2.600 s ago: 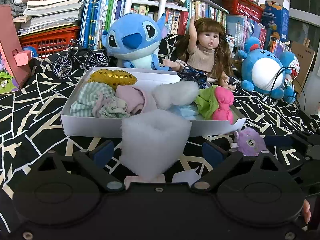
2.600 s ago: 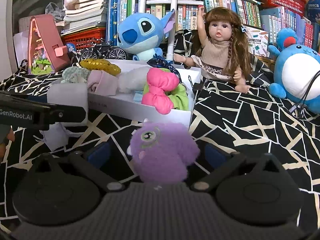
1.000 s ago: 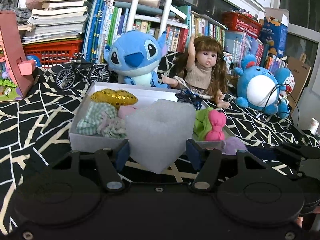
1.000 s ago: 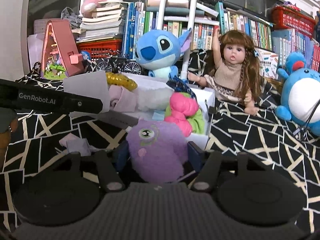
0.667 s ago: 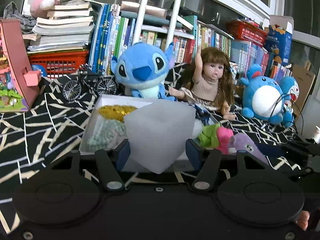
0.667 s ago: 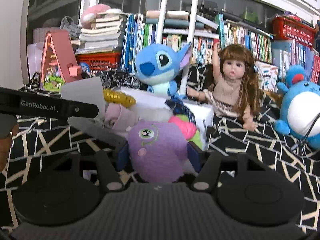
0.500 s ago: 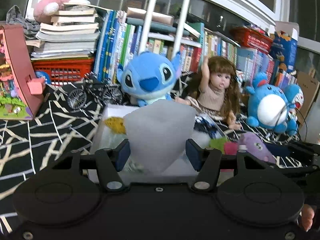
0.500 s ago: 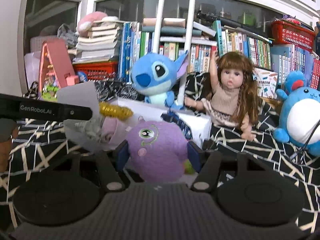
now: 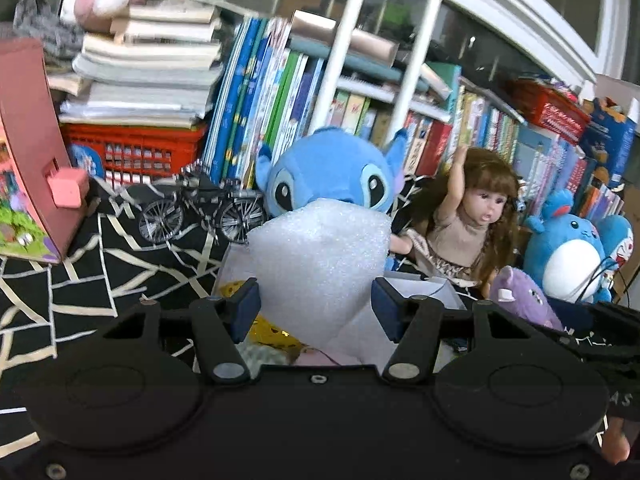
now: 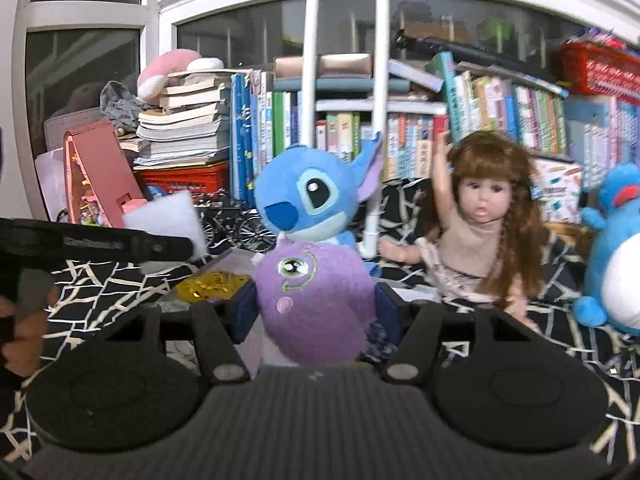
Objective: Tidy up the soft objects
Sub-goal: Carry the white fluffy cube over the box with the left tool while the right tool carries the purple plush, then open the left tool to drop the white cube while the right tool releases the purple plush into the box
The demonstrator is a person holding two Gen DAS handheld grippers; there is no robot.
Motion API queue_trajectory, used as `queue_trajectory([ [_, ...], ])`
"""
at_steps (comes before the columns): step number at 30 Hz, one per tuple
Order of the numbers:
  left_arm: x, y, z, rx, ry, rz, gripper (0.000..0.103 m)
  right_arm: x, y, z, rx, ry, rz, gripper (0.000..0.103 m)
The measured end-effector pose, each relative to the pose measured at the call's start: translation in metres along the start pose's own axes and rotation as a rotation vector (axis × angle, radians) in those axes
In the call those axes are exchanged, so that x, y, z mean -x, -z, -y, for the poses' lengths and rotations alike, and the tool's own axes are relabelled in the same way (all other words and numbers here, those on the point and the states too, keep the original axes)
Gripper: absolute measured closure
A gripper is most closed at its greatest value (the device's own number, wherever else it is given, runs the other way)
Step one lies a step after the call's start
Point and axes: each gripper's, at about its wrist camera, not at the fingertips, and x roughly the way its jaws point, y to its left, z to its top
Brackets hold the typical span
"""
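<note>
My left gripper is shut on a white foam block and holds it above the white box. My right gripper is shut on a purple plush toy, also raised over the box. The purple plush shows at the right in the left wrist view, and the foam block at the left in the right wrist view. A gold sequin item lies in the box; most of the box's contents are hidden behind the held things.
A blue Stitch plush, a doll and a blue round plush stand behind the box. A toy bicycle, a pink toy house, a red basket and book rows fill the back.
Both grippers closed on their objects, lifted them off the patterned cloth and carried them forward over the box. The box has sunk low in both views.
</note>
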Motion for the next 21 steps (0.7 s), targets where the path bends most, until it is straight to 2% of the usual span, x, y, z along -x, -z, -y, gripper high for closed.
queue_trajectory([
  [5,-0.027,0.004,-0.002,0.015,-0.009,-0.050,0.045,-0.019,0.012,-0.011,-0.006,-0.058,-0.057,0.038],
  [14,-0.068,0.013,0.022,-0.055,0.006,-0.107,0.045,-0.044,0.041,-0.025,0.062,-0.054,-0.138,0.038],
  [21,-0.097,0.019,0.040,-0.096,0.001,-0.148,0.045,-0.055,0.050,-0.023,0.059,-0.047,-0.149,0.038],
])
